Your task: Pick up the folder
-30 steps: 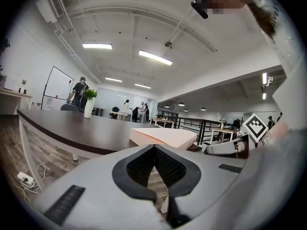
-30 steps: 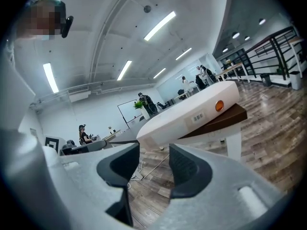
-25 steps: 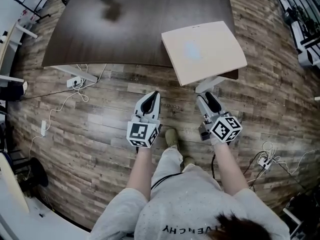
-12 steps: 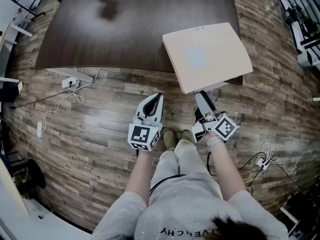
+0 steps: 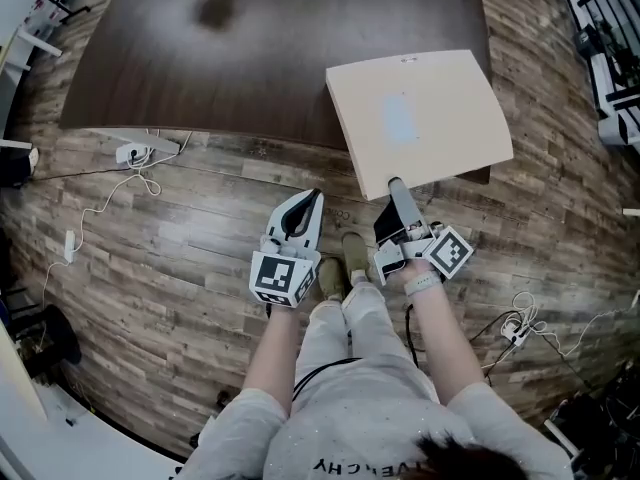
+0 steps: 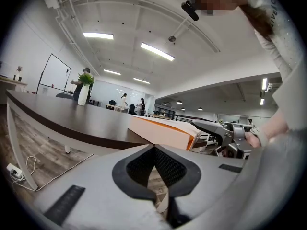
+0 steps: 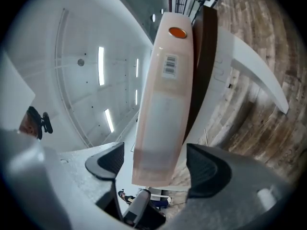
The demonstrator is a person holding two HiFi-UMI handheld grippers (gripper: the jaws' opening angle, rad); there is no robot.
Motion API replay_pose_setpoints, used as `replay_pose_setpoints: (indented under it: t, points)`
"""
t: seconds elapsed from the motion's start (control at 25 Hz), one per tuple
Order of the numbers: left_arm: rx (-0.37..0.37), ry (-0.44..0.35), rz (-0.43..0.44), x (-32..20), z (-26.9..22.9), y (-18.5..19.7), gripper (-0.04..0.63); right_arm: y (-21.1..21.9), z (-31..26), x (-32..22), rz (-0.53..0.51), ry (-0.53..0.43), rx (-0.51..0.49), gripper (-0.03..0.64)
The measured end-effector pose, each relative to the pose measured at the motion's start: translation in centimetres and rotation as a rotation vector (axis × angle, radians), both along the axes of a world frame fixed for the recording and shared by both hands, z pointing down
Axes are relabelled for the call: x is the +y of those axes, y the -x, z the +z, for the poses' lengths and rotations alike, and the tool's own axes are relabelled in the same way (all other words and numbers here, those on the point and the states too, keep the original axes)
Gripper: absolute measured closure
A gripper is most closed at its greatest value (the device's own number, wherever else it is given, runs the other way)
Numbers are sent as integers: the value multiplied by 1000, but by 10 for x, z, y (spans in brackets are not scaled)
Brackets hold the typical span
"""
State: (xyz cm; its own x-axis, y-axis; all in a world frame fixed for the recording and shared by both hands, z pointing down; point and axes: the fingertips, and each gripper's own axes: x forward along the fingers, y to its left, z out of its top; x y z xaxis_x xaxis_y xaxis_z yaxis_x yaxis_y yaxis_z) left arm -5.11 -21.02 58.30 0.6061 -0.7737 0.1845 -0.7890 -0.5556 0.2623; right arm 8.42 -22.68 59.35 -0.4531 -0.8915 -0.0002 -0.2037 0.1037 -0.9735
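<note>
A beige folder [image 5: 420, 118] lies on the dark table [image 5: 230, 68], its near corner jutting past the table's front edge. My right gripper [image 5: 393, 190] is rolled onto its side at that overhanging edge, jaws opening. In the right gripper view the folder's spine [image 7: 165, 109], with a barcode label and an orange dot, stands between the two pads of the right gripper [image 7: 156, 164], touching neither. My left gripper [image 5: 306, 206] hangs left of it over the floor, shut and empty. The left gripper view shows the left gripper [image 6: 154, 152], the folder [image 6: 163, 131] and the right gripper [image 6: 225, 133] beyond it.
The person's feet [image 5: 340, 263] stand on the wooden floor between the grippers. A power strip with cables [image 5: 130, 153] lies under the table's left end, more cable [image 5: 520, 328] at the right. Racks [image 5: 610, 58] stand far right. A vase with a plant [image 6: 84, 92] is on the table's far end.
My right gripper has rolled onto its side, closed in on the folder's overhanging edge and spread its jaws wider. The left gripper has sunk a little, still shut.
</note>
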Motion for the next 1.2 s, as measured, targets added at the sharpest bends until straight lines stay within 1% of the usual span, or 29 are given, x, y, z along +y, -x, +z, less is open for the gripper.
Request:
replay_pose_setpoints:
  t: [0.28, 0.48, 0.76, 0.88, 0.96, 1.2]
  points:
    - [-2, 18, -26, -10, 12, 5, 597, 9, 1, -23, -13, -1, -72, 224]
    - [-2, 35, -40, -16, 21, 4, 597, 15, 1, -36, -39, 7, -95, 225]
    - [2, 44, -56, -24, 28, 6, 597, 18, 4, -48, -36, 27, -142, 227]
    - [-1, 45, -57, -24, 27, 4, 597, 16, 7, -50, -33, 41, -148, 238]
    - [-2, 43, -61, -23, 25, 2, 597, 13, 8, -48, -37, 45, -141, 279]
    - [-5, 41, -73, -25, 25, 4, 597, 14, 9, -49, -43, 53, -142, 327]
